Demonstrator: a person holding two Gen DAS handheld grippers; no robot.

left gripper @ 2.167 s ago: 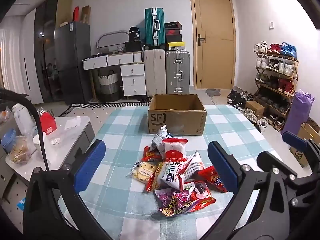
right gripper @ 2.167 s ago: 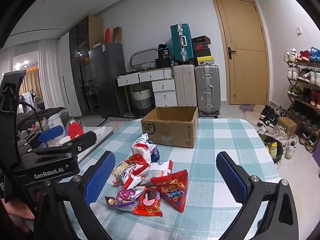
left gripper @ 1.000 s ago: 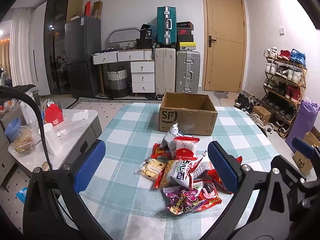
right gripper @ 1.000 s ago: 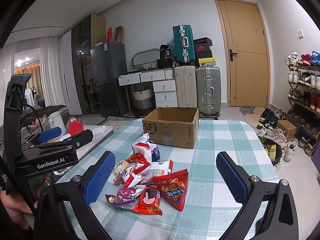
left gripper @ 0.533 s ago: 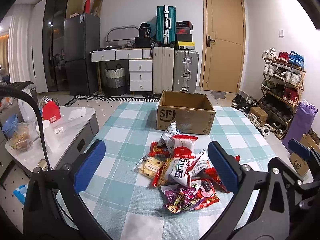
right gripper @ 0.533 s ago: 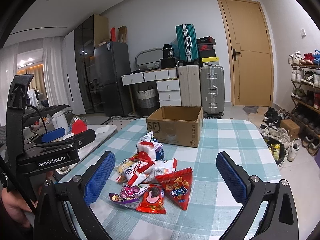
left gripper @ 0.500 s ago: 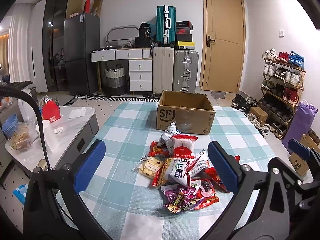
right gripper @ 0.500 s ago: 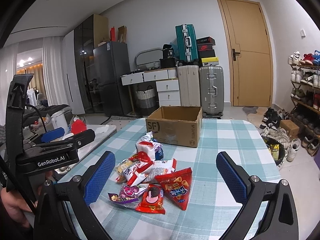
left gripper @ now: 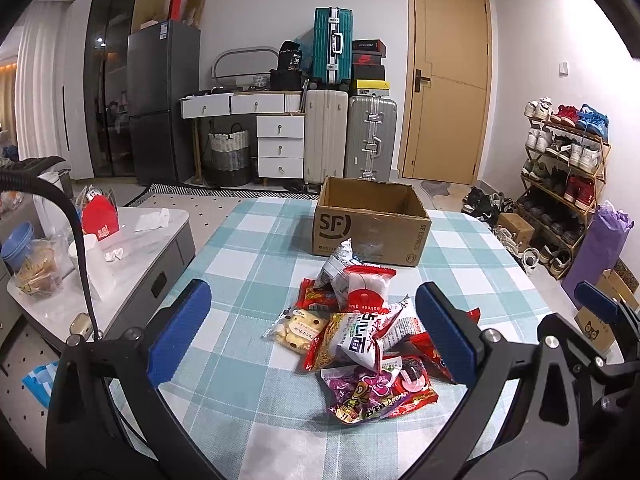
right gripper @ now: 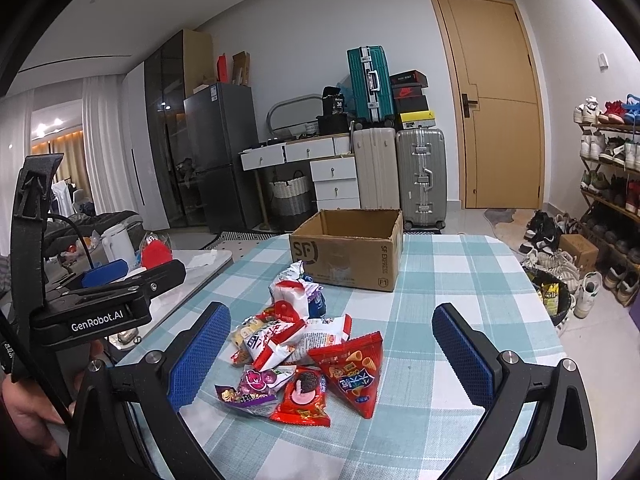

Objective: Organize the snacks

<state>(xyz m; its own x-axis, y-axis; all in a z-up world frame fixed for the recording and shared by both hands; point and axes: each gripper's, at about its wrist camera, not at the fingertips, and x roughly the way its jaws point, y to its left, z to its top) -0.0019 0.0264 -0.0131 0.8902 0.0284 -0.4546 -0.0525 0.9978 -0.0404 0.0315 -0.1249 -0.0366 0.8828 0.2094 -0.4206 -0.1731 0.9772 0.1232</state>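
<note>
A heap of snack packets (left gripper: 360,332) lies in the middle of the checked tablecloth, also seen as the snack pile (right gripper: 304,348) in the right wrist view. Behind it stands an open cardboard box (left gripper: 370,222) marked SF, the same box (right gripper: 348,254) seen from the right. My left gripper (left gripper: 314,332) hovers open above the near side of the heap, holding nothing. My right gripper (right gripper: 330,354) is open too, framing a red triangular chip bag (right gripper: 354,372) and a red cookie packet (right gripper: 304,398). The left gripper body (right gripper: 100,308) shows at the left of the right wrist view.
The table (left gripper: 248,240) has a teal and white checked cloth. A grey side table (left gripper: 132,248) with cups and a red box stands to the left. Suitcases (left gripper: 348,136), drawers and a fridge line the back wall. A shoe rack (left gripper: 568,168) stands at the right.
Both views have shifted only slightly, with the box and the heap drifting a little in frame. Both grippers stay open and the snacks lie as before.
</note>
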